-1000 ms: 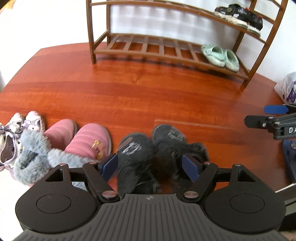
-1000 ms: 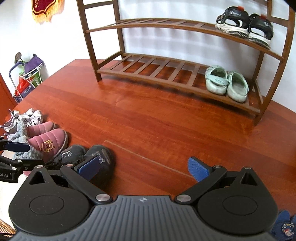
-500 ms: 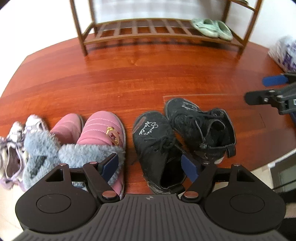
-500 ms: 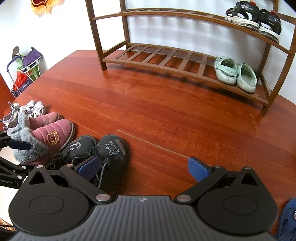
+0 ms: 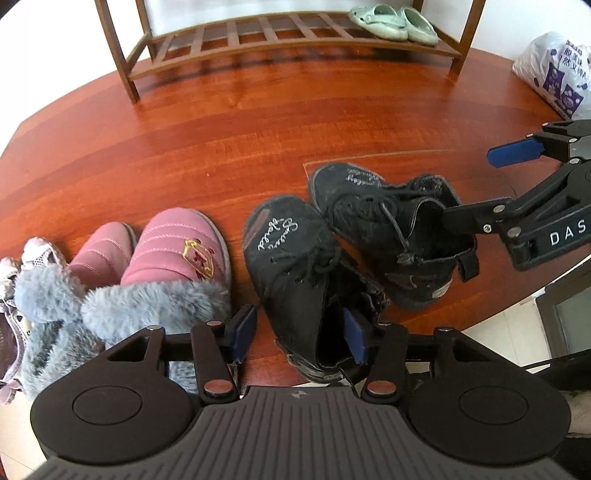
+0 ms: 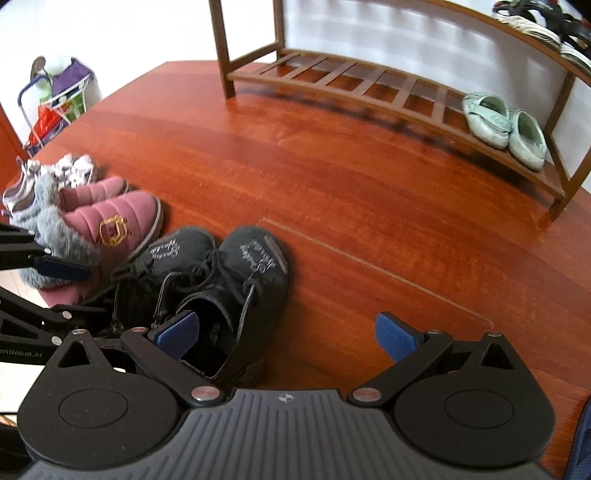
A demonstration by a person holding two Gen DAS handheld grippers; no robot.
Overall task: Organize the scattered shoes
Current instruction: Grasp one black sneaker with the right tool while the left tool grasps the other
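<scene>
Two black lace-up boots stand side by side on the red wooden floor. My left gripper (image 5: 300, 336) is low over the left boot (image 5: 291, 251). Its jaws are closing, with one pad inside the boot's opening and the other outside its left wall, a gap still showing there. My right gripper (image 6: 286, 334) is wide open at the right boot (image 6: 255, 266). Its left pad sits inside that boot's opening and its right pad hangs over bare floor. Neither boot is lifted.
Pink boots with grey fur cuffs (image 5: 177, 243) and pale sneakers (image 5: 37, 251) stand left of the black pair. A wooden shoe rack (image 6: 332, 85) at the wall holds green clogs (image 6: 502, 122) and black sandals (image 6: 535, 18). A plastic bag (image 5: 554, 74) lies far right, a small cart (image 6: 55, 96) far left.
Both grippers have sunk toward the black boots. The left jaws have narrowed around the left boot's wall. The right gripper has shifted left, so that its left pad is now in the right boot's opening.
</scene>
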